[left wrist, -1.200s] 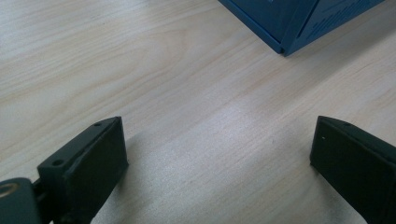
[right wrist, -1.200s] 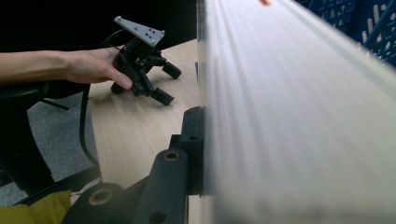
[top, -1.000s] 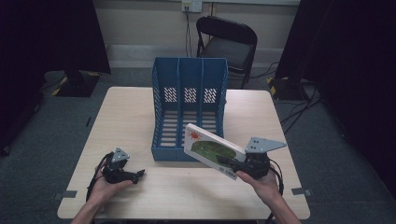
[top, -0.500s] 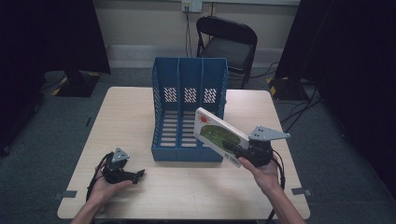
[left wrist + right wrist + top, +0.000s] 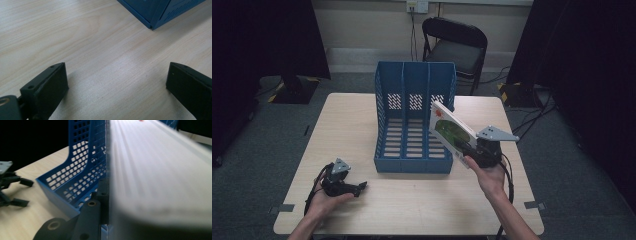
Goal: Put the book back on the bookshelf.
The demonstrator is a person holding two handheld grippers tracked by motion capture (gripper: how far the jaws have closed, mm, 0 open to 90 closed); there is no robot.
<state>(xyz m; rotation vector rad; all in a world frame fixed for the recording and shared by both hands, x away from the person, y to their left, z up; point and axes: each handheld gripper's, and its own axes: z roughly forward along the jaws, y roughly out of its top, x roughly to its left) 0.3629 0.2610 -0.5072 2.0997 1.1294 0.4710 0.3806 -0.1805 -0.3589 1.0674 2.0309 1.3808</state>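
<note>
In the high view, two forearms enter from the bottom edge of the frame. At lower left, a hand rests on the pale wooden table (image 5: 362,120), holding the left gripper (image 5: 358,188). Its jaws stand wide apart with nothing between them; the left gripper view shows bare wood grain between the two black jaws and a corner of the blue file rack (image 5: 155,12) at the upper right of that frame.

At lower right of the high view, the other hand holds the right gripper (image 5: 464,149), which carries a grey three-cornered plate on top. Its jaws are clamped on the lower edge of a thin white book (image 5: 449,131) with a green picture and a red mark on its cover. The book is lifted off the table and tilted, its upper end leaning toward the centre of the frame, just beside the right-hand wall of the rack. In the right gripper view the book (image 5: 160,177) is a blurred white surface across the right half of the frame, with one black jaw pressed flat against it and the rack's perforated blue wall at left.

The blue file rack (image 5: 414,90) stands at the centre of the table, with three open compartments side by side.

Beyond the table, at the upper centre of the frame, a black folding chair (image 5: 454,47) stands against a pale wall.
</note>
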